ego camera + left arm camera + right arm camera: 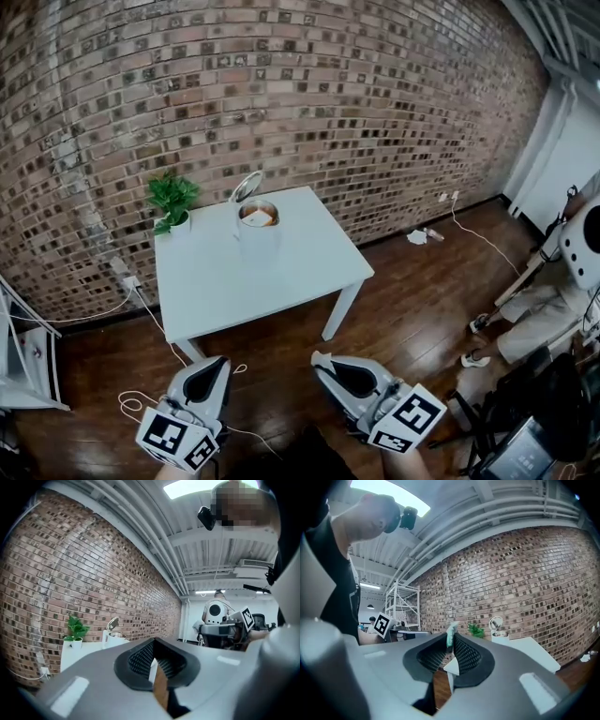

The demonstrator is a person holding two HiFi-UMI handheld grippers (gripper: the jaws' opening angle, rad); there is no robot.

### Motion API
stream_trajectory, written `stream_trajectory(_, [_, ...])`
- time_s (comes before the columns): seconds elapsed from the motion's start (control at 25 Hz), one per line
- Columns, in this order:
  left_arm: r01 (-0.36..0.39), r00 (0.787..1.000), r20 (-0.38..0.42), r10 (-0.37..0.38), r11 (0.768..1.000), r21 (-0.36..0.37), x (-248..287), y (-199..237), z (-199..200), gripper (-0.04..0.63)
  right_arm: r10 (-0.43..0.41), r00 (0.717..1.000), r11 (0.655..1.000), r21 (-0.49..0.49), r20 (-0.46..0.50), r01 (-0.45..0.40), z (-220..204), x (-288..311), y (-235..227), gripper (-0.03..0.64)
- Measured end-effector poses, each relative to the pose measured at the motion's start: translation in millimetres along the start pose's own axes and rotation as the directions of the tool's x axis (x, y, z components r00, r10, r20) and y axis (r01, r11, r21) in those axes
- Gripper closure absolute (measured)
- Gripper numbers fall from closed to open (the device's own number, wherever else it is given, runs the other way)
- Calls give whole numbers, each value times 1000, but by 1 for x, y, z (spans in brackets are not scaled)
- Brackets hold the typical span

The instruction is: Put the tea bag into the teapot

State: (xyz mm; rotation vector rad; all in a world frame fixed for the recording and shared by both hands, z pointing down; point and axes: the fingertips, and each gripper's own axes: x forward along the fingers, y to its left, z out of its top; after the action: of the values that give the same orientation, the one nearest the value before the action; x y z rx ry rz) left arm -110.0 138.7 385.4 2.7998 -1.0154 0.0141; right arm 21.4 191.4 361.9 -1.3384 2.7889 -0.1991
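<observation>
- Tea bag (pixel 451 634) was pinched at the jaw tips of the right gripper (pixel 322 360), on the near side, well apart from the table (pixel 281 277).
- Teapot (pixel 258 230) stood by the table's far edge, lid up.
- Left gripper (pixel 222 361) was clenched, nothing between its jaws.

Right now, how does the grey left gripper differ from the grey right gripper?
The right gripper pinches a pale green tea bag between its jaw tips; the left gripper is shut on nothing. In the head view the left gripper leans rightward, the right gripper leftward. Both hang over the wooden floor, short of the white table.
</observation>
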Motion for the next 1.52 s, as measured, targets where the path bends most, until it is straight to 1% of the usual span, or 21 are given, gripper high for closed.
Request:
stream_trajectory(0.2, [-59, 998, 2, 59, 998, -14, 47, 31, 0, 589, 33, 999, 999, 7, 8, -33, 3, 27, -55, 574])
stream_trajectory(0.28, [-86, 996, 14, 86, 996, -23, 65, 39, 5, 589, 62, 998, 998, 6, 7, -62, 9, 39, -75, 574])
stream_trajectory(0.48, [-126, 992, 23, 126, 992, -24, 111, 54, 20, 589, 129, 992, 992, -14, 10, -129, 32, 67, -122, 574])
stream_trajectory(0.68, [-184, 982, 35, 184, 983, -19, 149, 74, 25, 589, 194, 981, 981, -28, -5, -195, 38, 92, -161, 574])
stream_trajectory(0.84, [-213, 976, 37, 214, 977, -28, 172, 90, 29, 590, 205, 979, 979, -9, -19, -205, 39, 112, -191, 574])
stream_trajectory(0.96, [-217, 976, 29, 218, 976, -20, 184, 104, 32, 589, 207, 978, 978, -5, -28, -207, 40, 128, -206, 574])
stream_trajectory(1.08, [-211, 977, 31, 212, 977, -34, 197, 125, 34, 589, 210, 977, 977, -12, -43, -211, 39, 151, -216, 574])
stream_trajectory(1.24, [-180, 983, 29, 181, 983, -30, 214, 155, 39, 589, 200, 979, 980, -12, -43, -200, 40, 188, -231, 574])
stream_trajectory(1.52, [-128, 991, 32, 128, 992, -12, 234, 217, 53, 589, 157, 986, 987, -19, -52, -159, 48, 257, -255, 574])
